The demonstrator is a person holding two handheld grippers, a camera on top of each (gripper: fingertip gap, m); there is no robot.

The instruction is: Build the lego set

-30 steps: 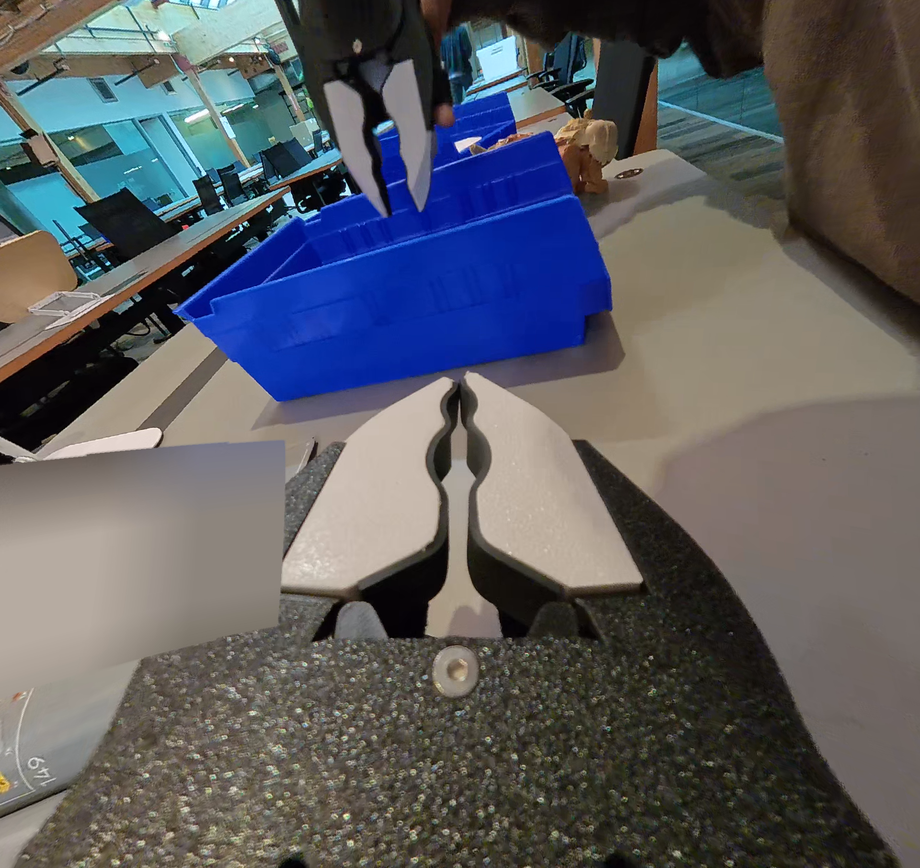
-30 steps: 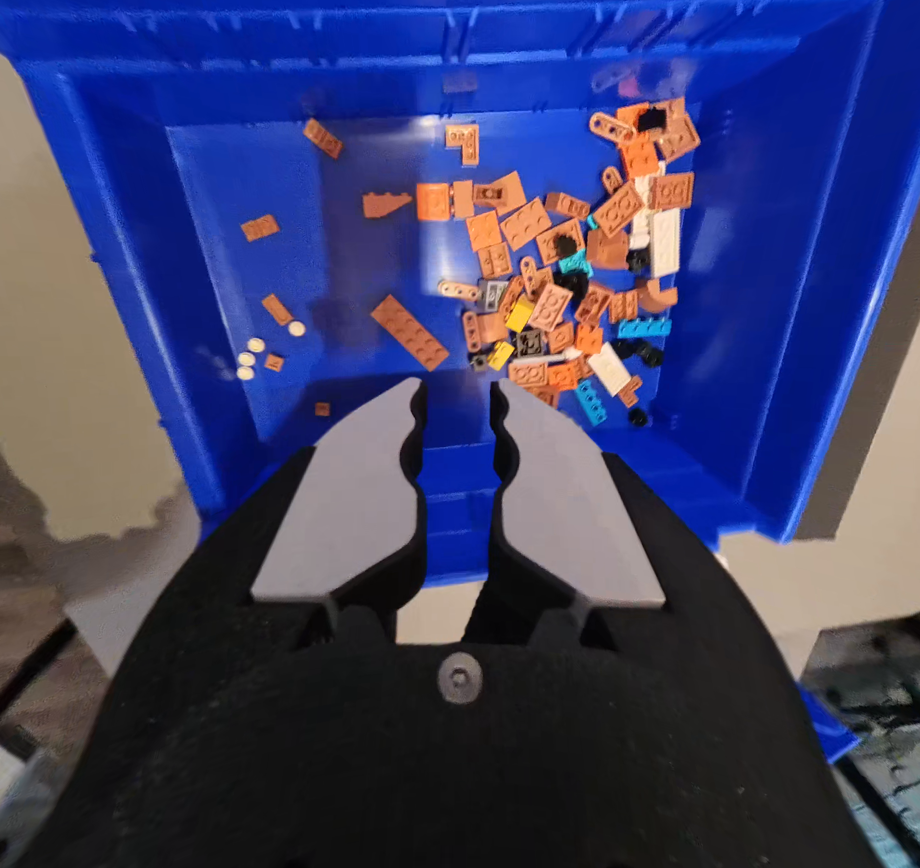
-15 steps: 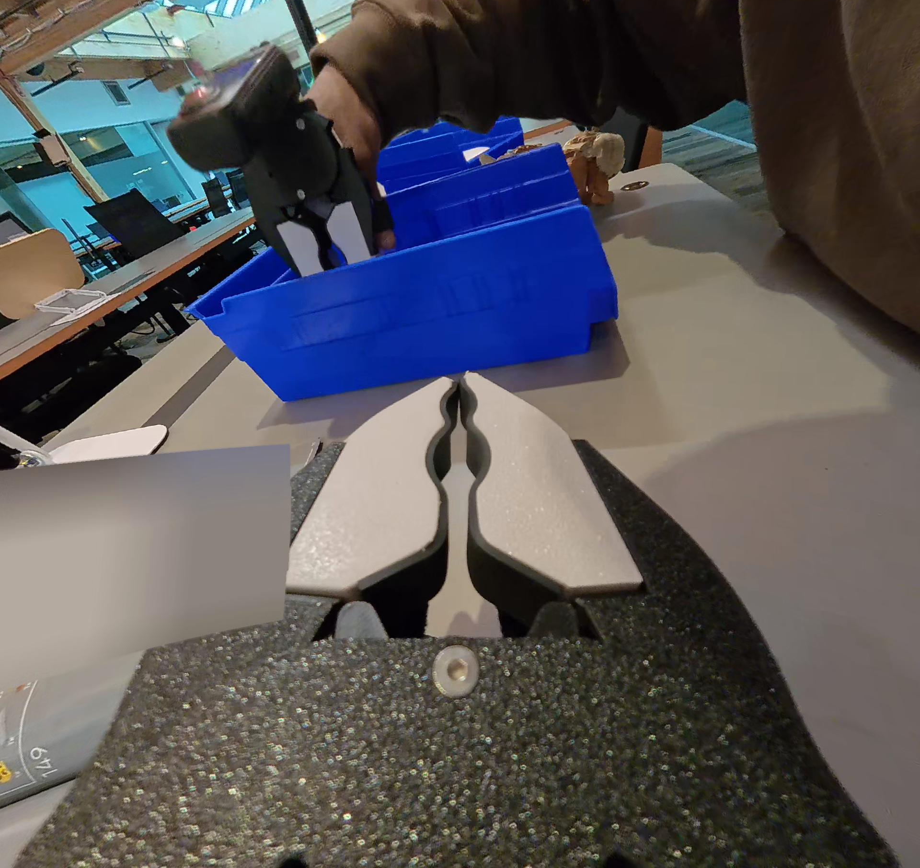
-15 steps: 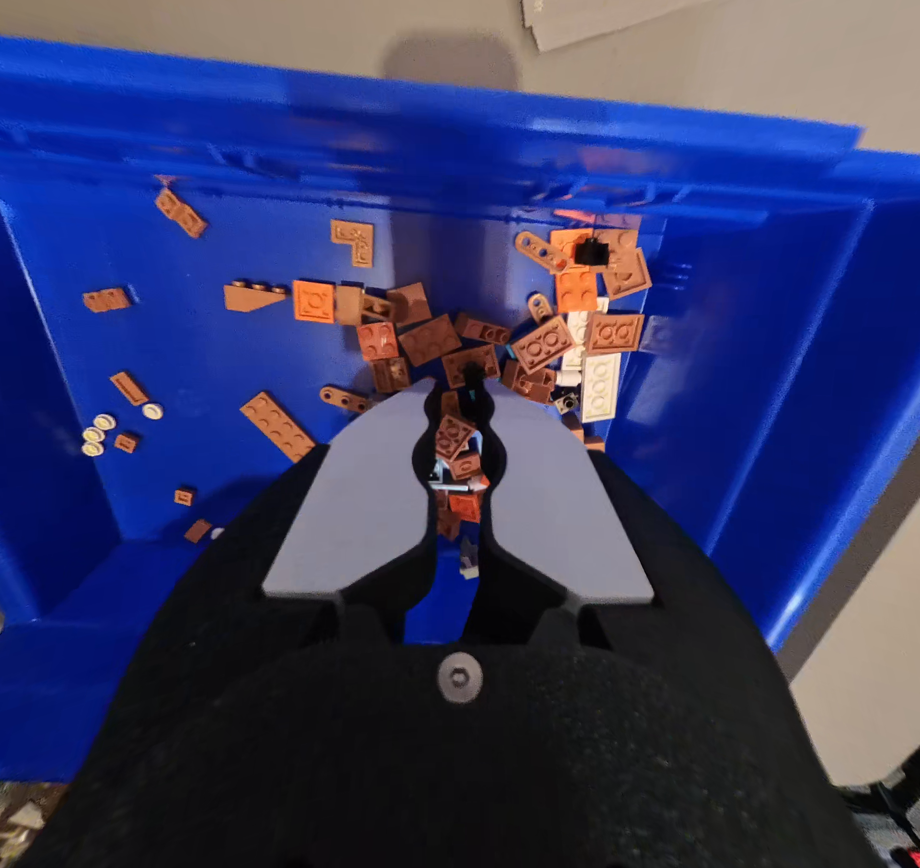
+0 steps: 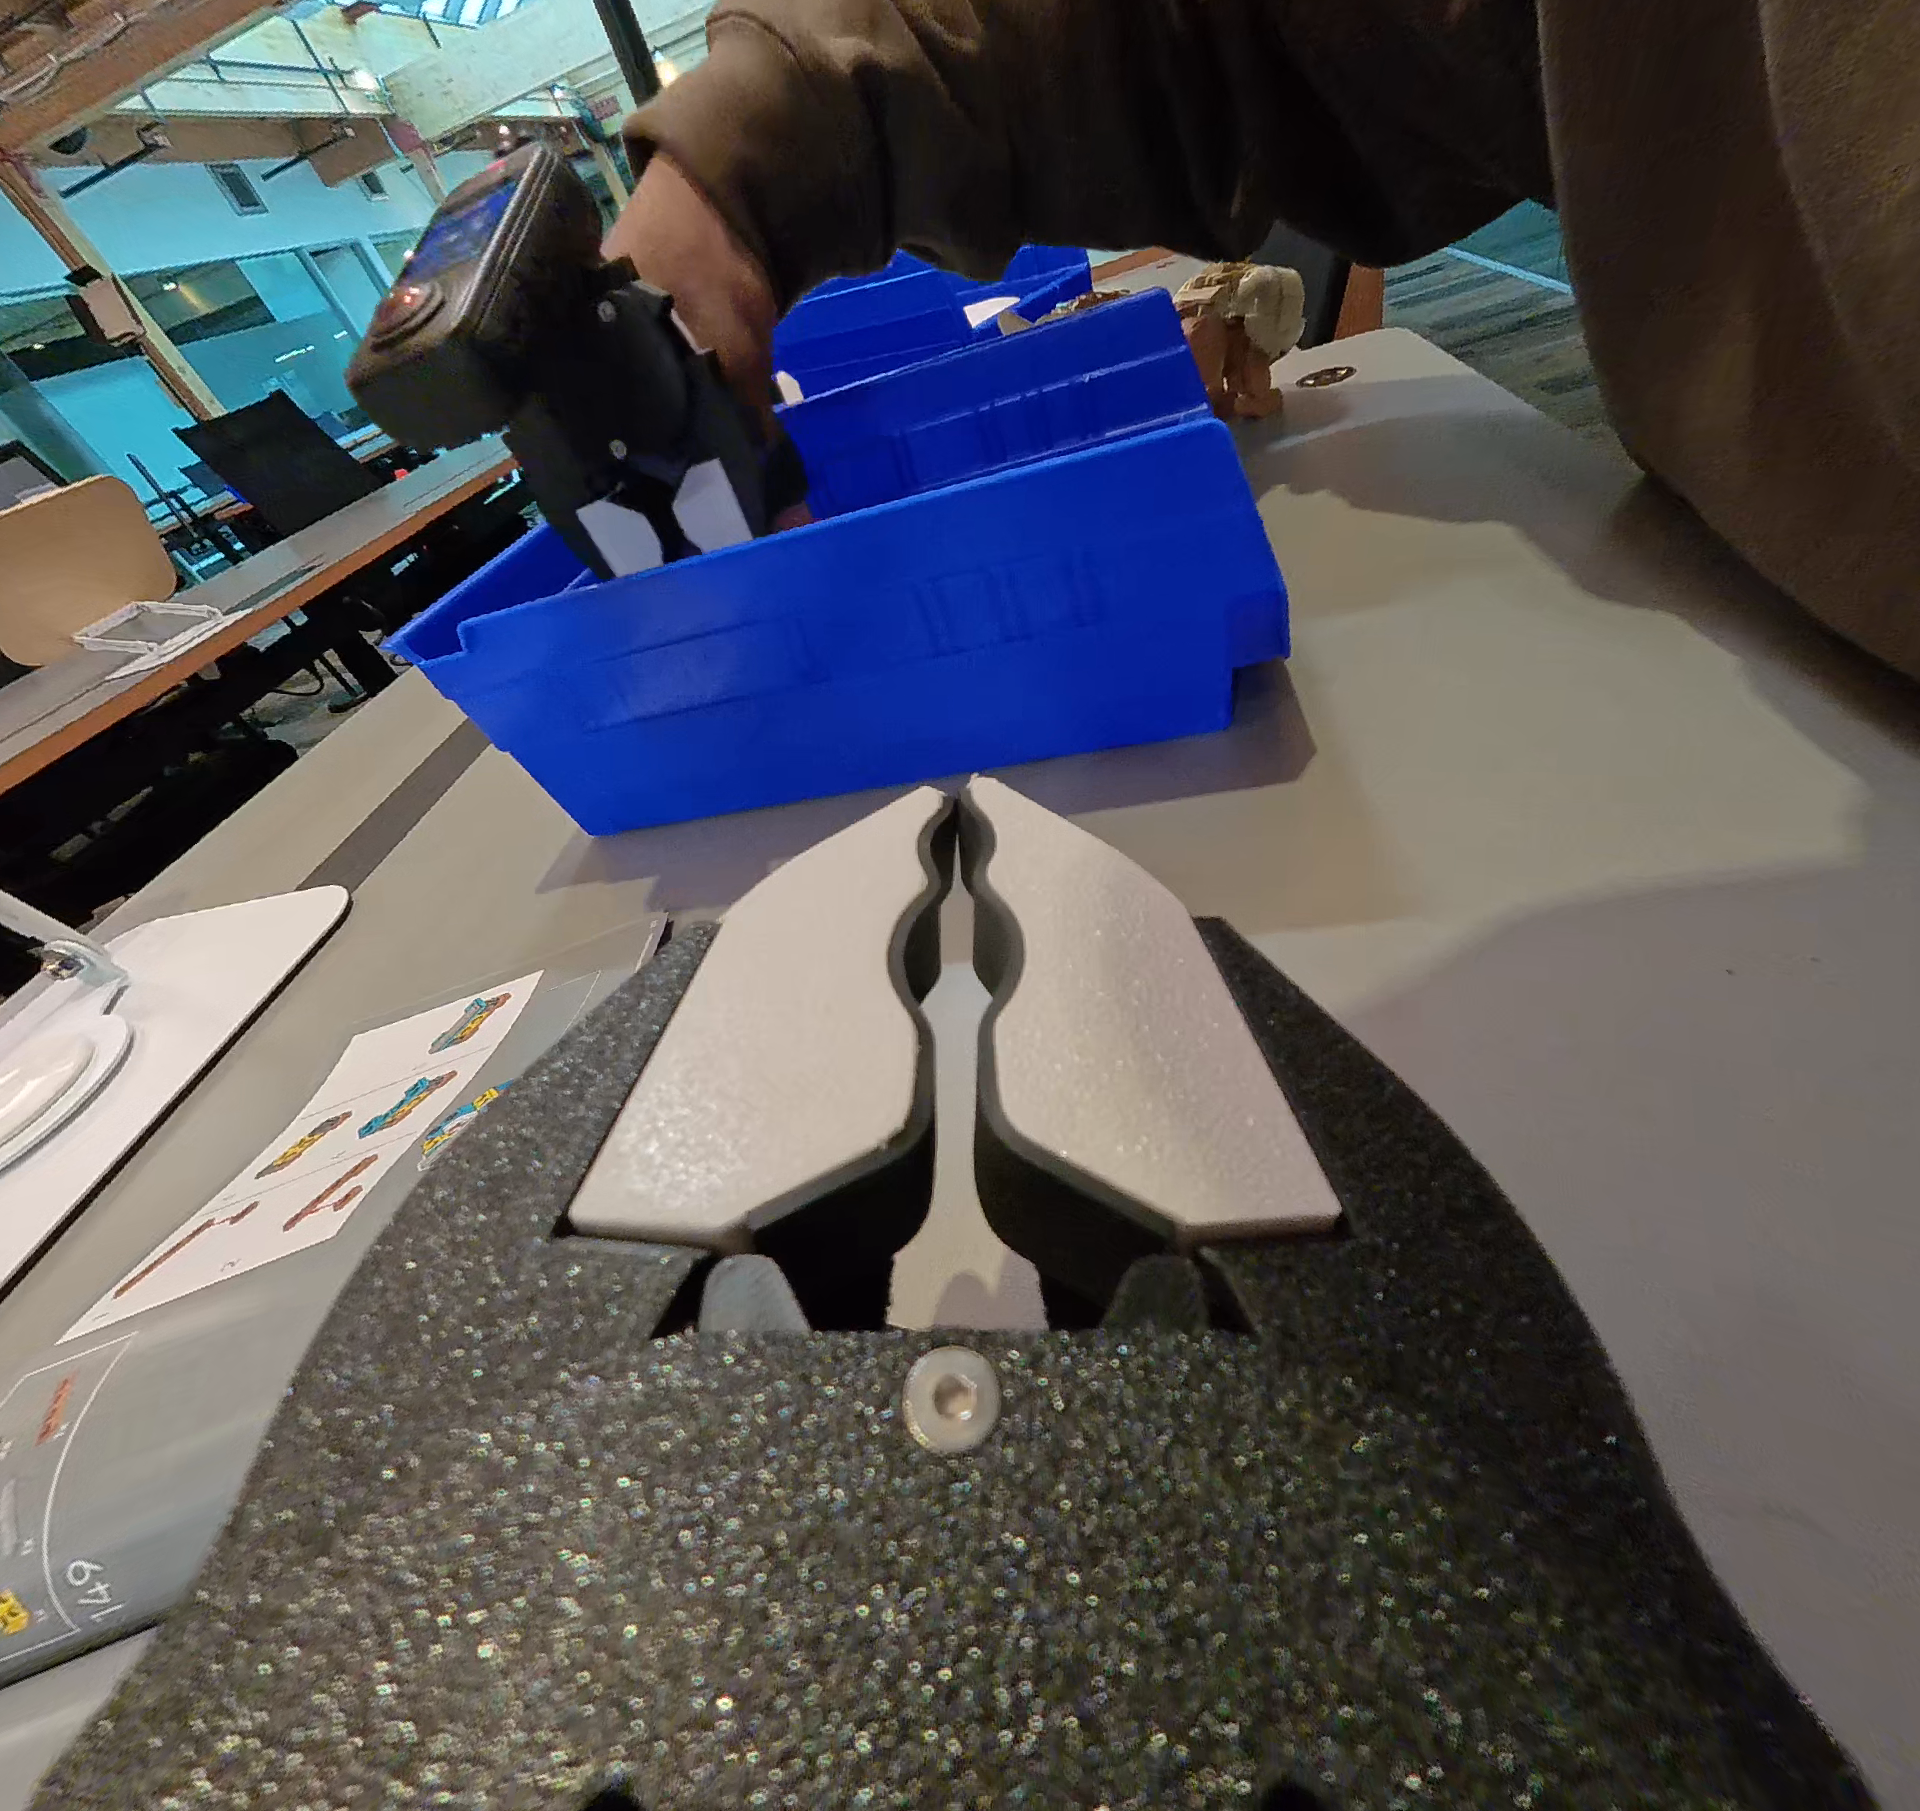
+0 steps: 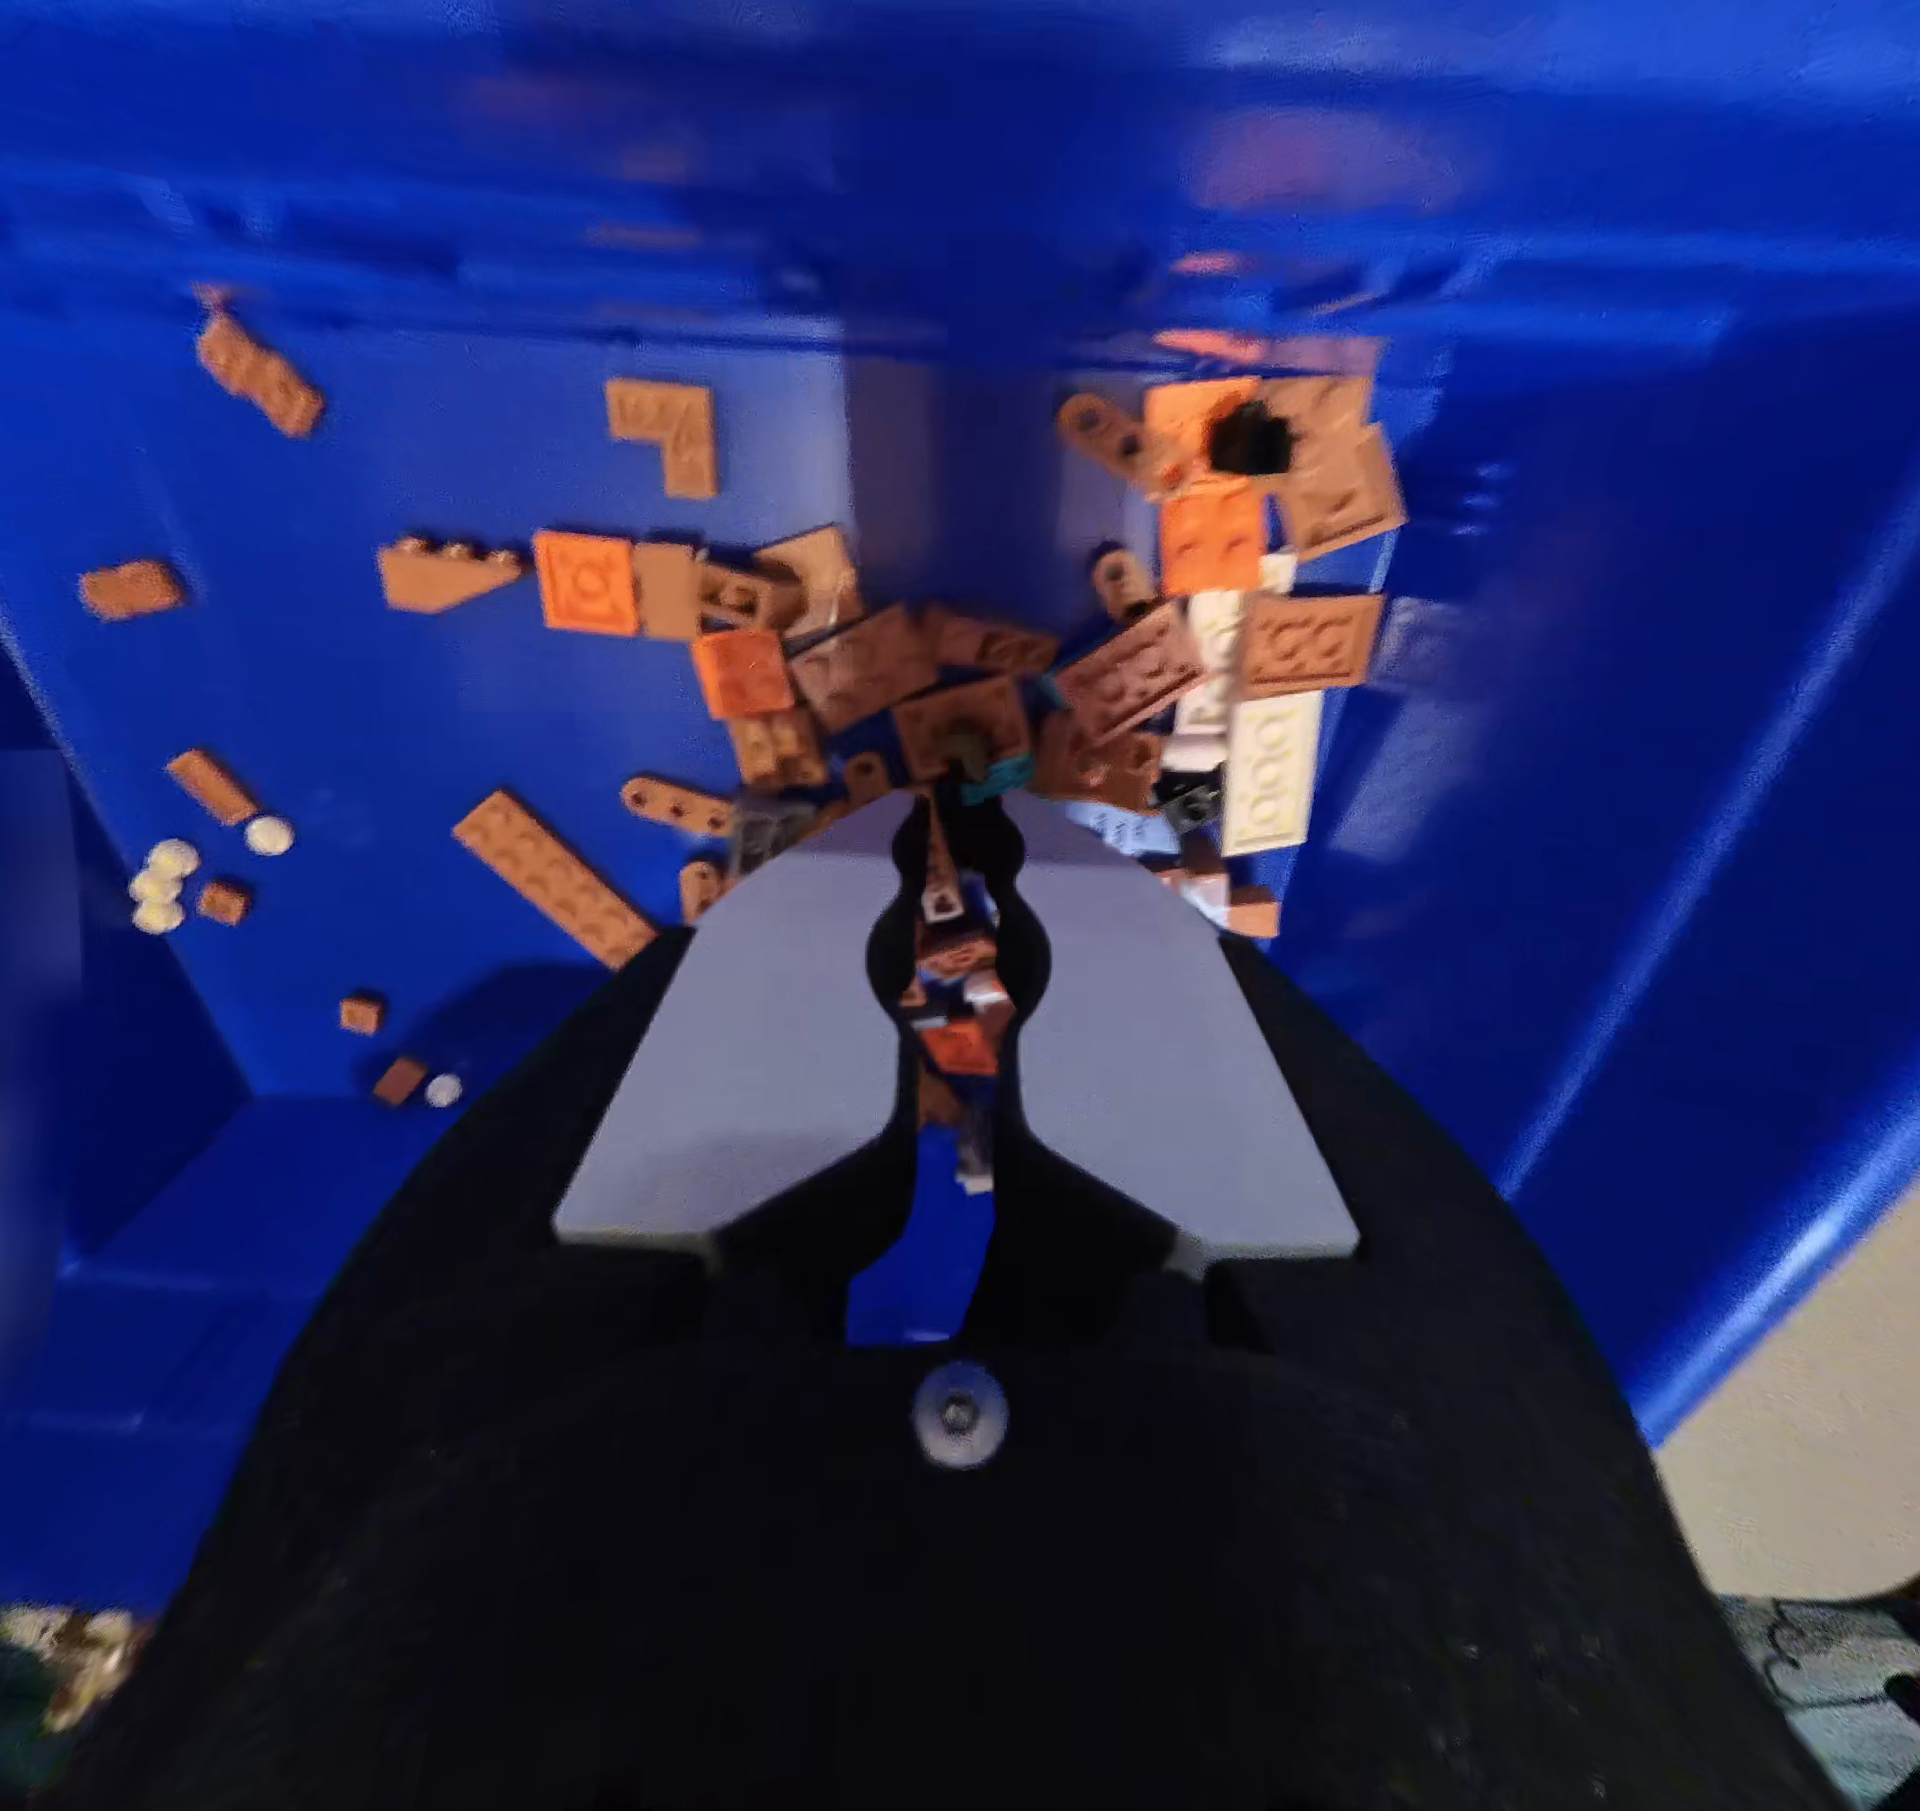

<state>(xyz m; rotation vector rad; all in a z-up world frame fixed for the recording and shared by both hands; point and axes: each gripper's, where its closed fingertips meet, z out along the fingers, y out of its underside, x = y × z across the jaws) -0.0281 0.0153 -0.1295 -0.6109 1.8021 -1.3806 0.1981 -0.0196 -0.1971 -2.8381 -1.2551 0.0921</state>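
The left tongs (image 5: 958, 805) are held low over the grey table (image 5: 1558, 826), their tips pressed together with nothing between them, just short of the near wall of the blue bin (image 5: 852, 660); an instruction sheet (image 5: 312, 1159) is seen lying flat on the table at the left, beside a white board (image 5: 187, 982). The right tongs (image 6: 961, 816) are lowered into the blue bin (image 6: 1558, 826), over the pile of lego pieces (image 6: 935, 681) gathered toward its right side; the tips are drawn nearly together, and whether a piece is pinched between them cannot be told, the picture being blurred. Orange and brown plates are scattered across the bin floor; a long brown plate (image 6: 551, 878) lies to the left of the tongs, an L-shaped plate (image 6: 670, 431) farther back, and small cream round studs (image 6: 166, 878) near the left wall; white pieces (image 6: 1268, 774) rest at the right edge of the pile. More blue bins (image 5: 935, 327) and a small tan figure (image 5: 1247, 327) are seen behind.
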